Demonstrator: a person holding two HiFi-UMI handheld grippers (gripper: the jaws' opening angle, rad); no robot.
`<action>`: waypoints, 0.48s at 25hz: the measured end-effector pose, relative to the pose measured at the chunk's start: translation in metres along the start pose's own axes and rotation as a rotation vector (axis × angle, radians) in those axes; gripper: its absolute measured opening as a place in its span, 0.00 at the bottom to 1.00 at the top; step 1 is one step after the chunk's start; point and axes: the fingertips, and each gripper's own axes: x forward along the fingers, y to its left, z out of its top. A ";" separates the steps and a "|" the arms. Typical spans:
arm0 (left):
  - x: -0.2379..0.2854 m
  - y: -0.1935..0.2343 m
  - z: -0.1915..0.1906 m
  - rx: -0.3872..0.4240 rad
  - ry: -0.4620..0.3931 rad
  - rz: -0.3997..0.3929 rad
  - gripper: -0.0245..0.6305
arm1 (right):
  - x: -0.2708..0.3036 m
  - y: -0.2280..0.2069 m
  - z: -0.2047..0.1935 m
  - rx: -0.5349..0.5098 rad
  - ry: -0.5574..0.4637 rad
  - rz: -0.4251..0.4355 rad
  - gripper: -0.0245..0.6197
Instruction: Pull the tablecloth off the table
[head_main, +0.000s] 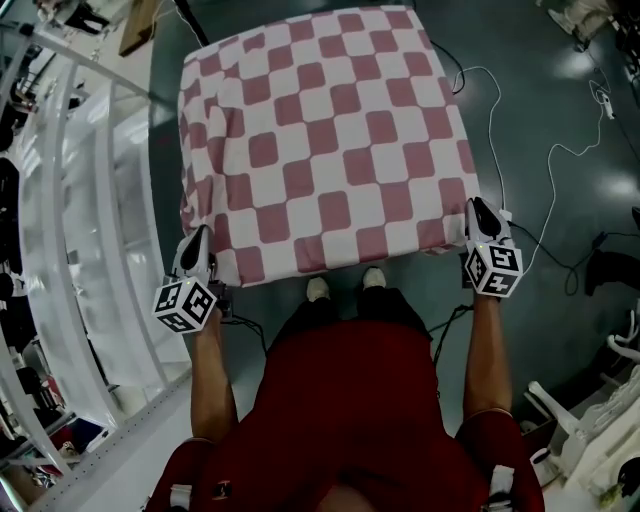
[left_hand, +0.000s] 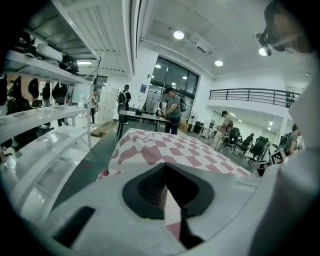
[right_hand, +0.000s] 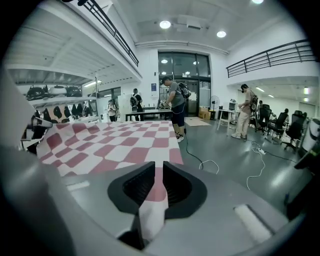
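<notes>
A red-and-white checked tablecloth covers the table in front of me and hangs over its near edge. My left gripper is at the near left corner, and in the left gripper view the left gripper is shut on a fold of the tablecloth. My right gripper is at the near right corner. In the right gripper view the right gripper has its jaws slightly apart, with a strip of the tablecloth running between them and back toward the camera.
A white shelving rack stands close on the left. Cables lie on the dark floor to the right. My feet are at the table's near edge. People stand at a desk beyond the table.
</notes>
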 end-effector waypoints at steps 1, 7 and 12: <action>-0.001 -0.003 0.001 0.003 -0.005 0.003 0.05 | 0.002 -0.007 -0.004 0.004 0.014 -0.005 0.14; 0.011 -0.045 0.012 0.062 -0.021 -0.033 0.05 | 0.020 -0.042 -0.030 0.076 0.101 0.008 0.26; 0.019 -0.078 0.011 0.062 -0.024 -0.051 0.05 | 0.034 -0.064 -0.049 0.128 0.162 0.070 0.31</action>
